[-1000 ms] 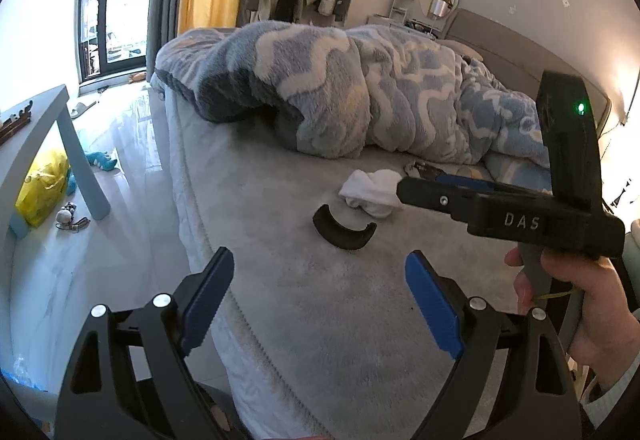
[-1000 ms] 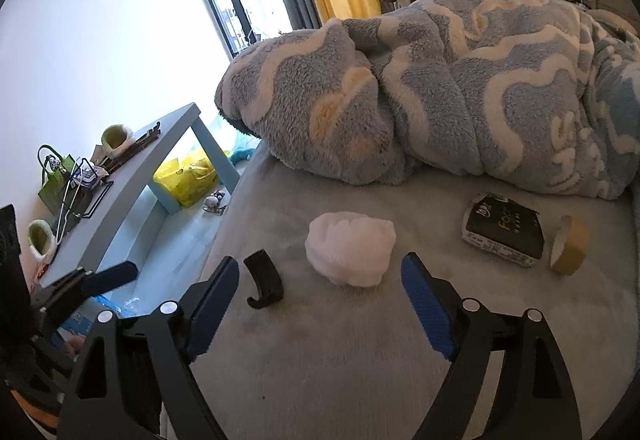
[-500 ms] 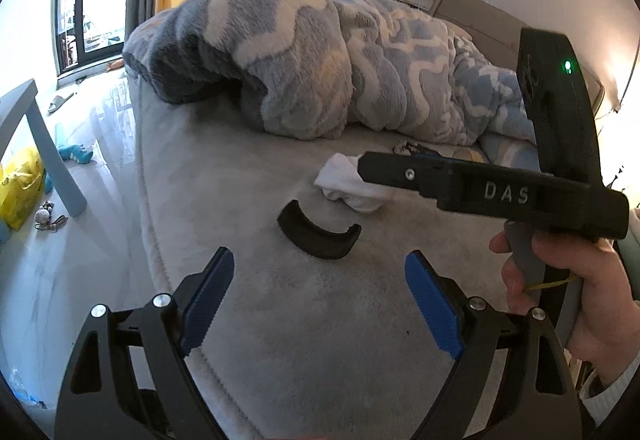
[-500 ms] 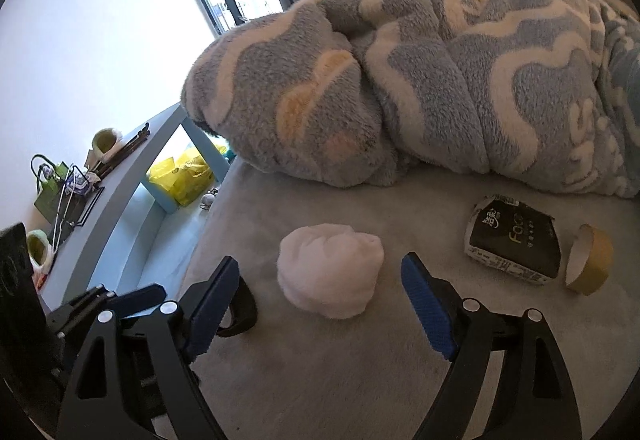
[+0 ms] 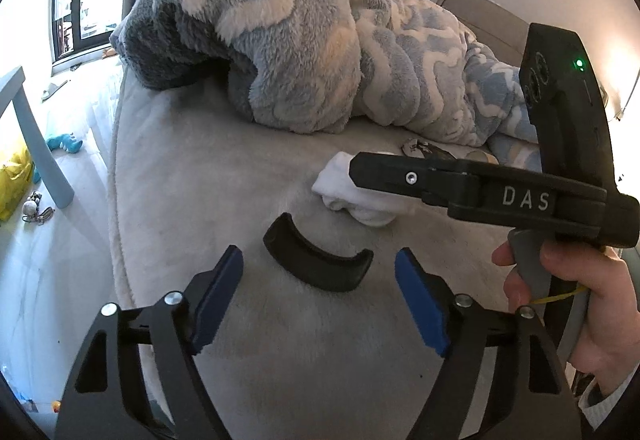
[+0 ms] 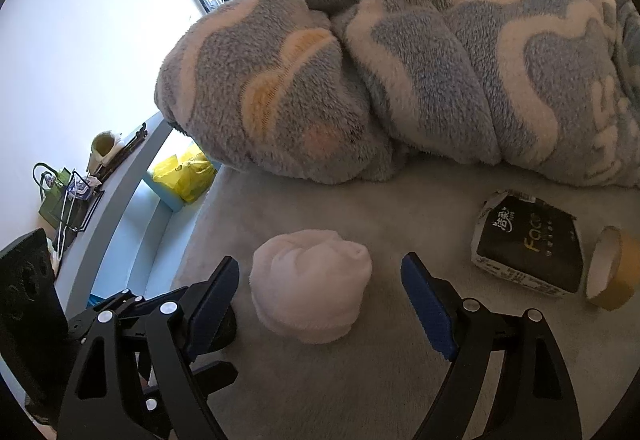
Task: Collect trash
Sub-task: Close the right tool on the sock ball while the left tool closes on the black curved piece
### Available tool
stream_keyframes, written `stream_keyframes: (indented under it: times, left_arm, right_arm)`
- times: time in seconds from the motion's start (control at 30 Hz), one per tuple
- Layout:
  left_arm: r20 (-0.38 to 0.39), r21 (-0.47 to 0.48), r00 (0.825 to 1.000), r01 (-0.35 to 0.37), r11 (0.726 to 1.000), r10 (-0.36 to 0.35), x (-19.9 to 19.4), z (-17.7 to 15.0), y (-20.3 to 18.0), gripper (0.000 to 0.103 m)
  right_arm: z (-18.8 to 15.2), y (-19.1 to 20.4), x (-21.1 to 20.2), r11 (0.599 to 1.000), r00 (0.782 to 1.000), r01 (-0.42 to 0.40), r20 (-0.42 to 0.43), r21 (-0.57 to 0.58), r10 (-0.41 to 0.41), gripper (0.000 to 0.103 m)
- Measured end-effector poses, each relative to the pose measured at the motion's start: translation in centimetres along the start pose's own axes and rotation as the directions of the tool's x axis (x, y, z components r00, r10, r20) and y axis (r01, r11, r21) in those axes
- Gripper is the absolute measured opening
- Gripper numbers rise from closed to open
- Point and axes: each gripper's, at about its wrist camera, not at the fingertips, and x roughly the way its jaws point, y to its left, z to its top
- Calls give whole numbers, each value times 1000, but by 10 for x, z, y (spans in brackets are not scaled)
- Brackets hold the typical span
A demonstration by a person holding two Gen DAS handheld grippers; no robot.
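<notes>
A black curved plastic piece (image 5: 316, 264) lies on the grey bed cover (image 5: 200, 176). My left gripper (image 5: 319, 261) hangs just over it and its jaws are closing. The piece sits between the blue pads (image 5: 218, 296), which do not touch it. A white crumpled wad (image 6: 312, 284) lies just beyond it, and my right gripper (image 6: 320, 266) stands open around the wad without pressing it. The left wrist view shows that wad (image 5: 340, 192) partly hidden behind the right gripper's black body (image 5: 480, 192), held by a hand (image 5: 568, 292).
A black tissue pack (image 6: 524, 248) and a tape roll (image 6: 612, 272) lie to the right of the wad. A bunched blue-and-white blanket (image 6: 400, 60) fills the bed behind. The bed edge (image 5: 116, 224) drops to the floor at left, by a blue table (image 6: 132, 176) and a yellow bag (image 6: 184, 176).
Both grippers have come forward and down toward the bed. The black piece now sits between the left jaws, which have narrowed; the white wad sits between the right jaws.
</notes>
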Motion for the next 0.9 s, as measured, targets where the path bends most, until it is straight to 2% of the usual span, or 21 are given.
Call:
stream_keyframes:
  times: [0.17,0.43,0.63,0.67,0.83,0.9]
  left_arm:
    - [3,-12,1000,6,1000,-6,5,2,3,71]
    - [-5,-9,1000,-4,1000,4,13,4,3,57]
    - [1,-6,1000,-4,1000,4,12,3,5,51]
    - [6,-7,1000,-3,1000,3,10,3,5,51]
    - [17,-6,1000,-2,1000,2,5,4,6,49]
    - [18,-2,1000,-4,1000,4,4,4,4,49]
  right_arm:
    - [2,-6,3,998,999,-42,-7,36,43,84]
    - [3,-8,9,996,998,-60,-21,61,61,84]
    - [2,-8,12,995,997,-71,-36,67,73,84]
    - [2,-7,13,995,996,-71,-40,64,74,83]
    - [0,2,19,998,997,-53,-60,21,54,63]
    - [0,4,19,998,996,-59,-60,23,60,59]
